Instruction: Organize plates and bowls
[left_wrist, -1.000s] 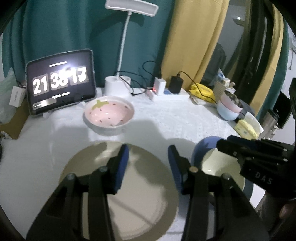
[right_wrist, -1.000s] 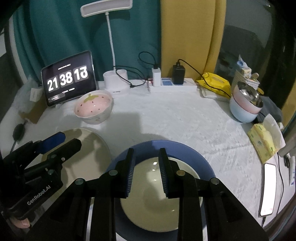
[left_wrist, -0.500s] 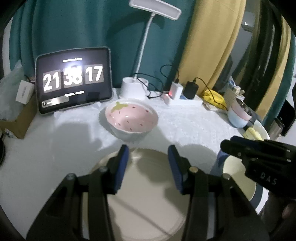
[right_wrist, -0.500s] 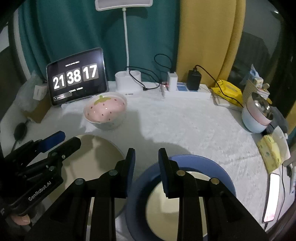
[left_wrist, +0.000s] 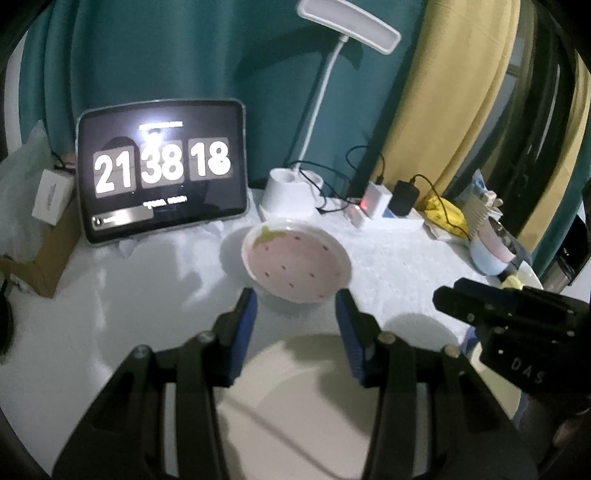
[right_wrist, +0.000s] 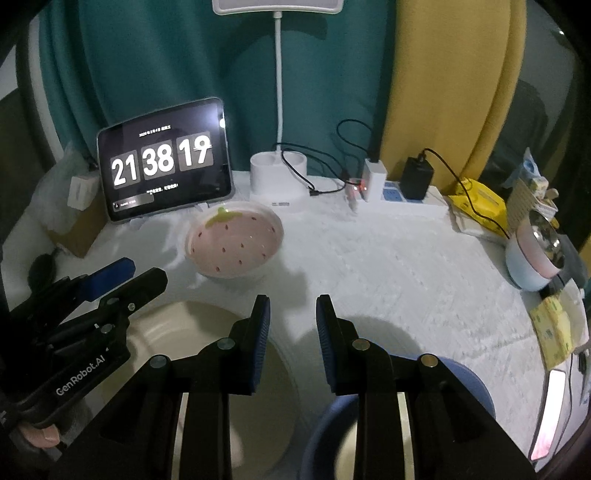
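A pink strawberry-pattern bowl stands empty on the white tablecloth, just beyond my left gripper, which is open with nothing between its blue pads. Under that gripper lies a beige plate. In the right wrist view the same bowl sits ahead and to the left of my right gripper, also open and empty. The beige plate lies at lower left and a blue-rimmed plate at lower right, partly hidden by the fingers. Each gripper shows in the other's view: the right gripper, the left gripper.
A tablet clock, a white lamp base and a power strip with chargers line the back of the table. Stacked pastel bowls and yellow packets crowd the right edge. A cardboard box stands at the left.
Both grippers have moved forward across the table toward the pink bowl. The two plates have slid toward the bottom of the views. Neither gripper's opening has changed.
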